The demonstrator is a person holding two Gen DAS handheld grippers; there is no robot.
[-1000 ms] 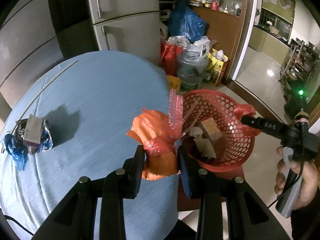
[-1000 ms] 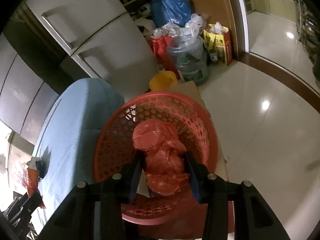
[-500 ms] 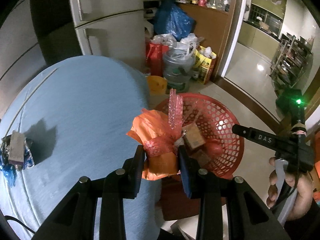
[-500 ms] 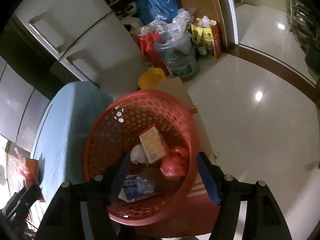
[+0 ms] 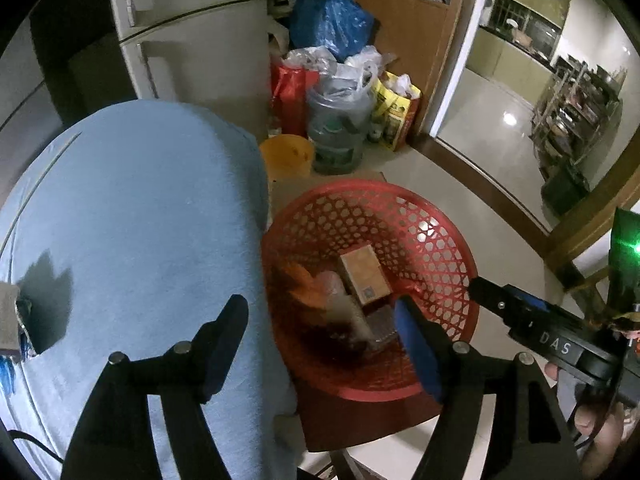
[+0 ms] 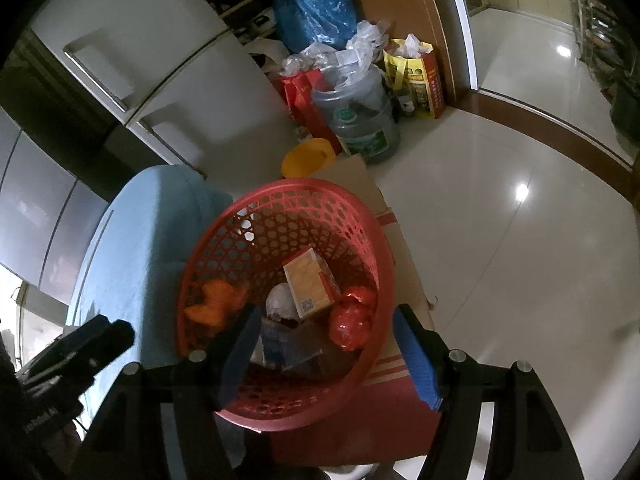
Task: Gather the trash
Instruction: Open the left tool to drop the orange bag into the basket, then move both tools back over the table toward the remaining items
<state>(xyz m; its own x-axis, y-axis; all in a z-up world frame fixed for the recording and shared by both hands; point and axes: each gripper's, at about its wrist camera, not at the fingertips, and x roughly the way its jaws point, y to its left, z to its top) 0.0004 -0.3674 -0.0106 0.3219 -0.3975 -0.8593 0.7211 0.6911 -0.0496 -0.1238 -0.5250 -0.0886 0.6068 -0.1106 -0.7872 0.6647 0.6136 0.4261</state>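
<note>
A red mesh basket [image 5: 400, 216] [image 6: 224, 256] stands beside the blue-covered table [image 5: 140, 220] [image 6: 132, 240]. It holds an orange bag [image 5: 308, 288] [image 6: 214, 306], a red bag [image 6: 352, 322], a tan carton [image 5: 364, 272] [image 6: 310, 282], a white lump [image 6: 280, 300] and a dark packet [image 6: 288, 346]. My left gripper [image 5: 320, 344] is open and empty above the basket's near-left rim. My right gripper [image 6: 326, 350] is open and empty over the basket; it also shows in the left wrist view [image 5: 540, 332]. A small box on blue wrappers [image 5: 10, 332] lies at the table's left edge.
A fridge [image 5: 192, 40] [image 6: 160, 80] stands behind the table. Bags, a water jug [image 5: 340, 136] [image 6: 360, 120] and a yellow bucket [image 5: 286, 156] [image 6: 306, 156] crowd the floor beyond the basket. Flat cardboard [image 6: 400, 248] lies under the basket. Glossy tiled floor [image 6: 520, 240] spreads to the right.
My left gripper opened and the orange bag dropped into the basket. My right gripper let go of the red bag earlier and has stayed open.
</note>
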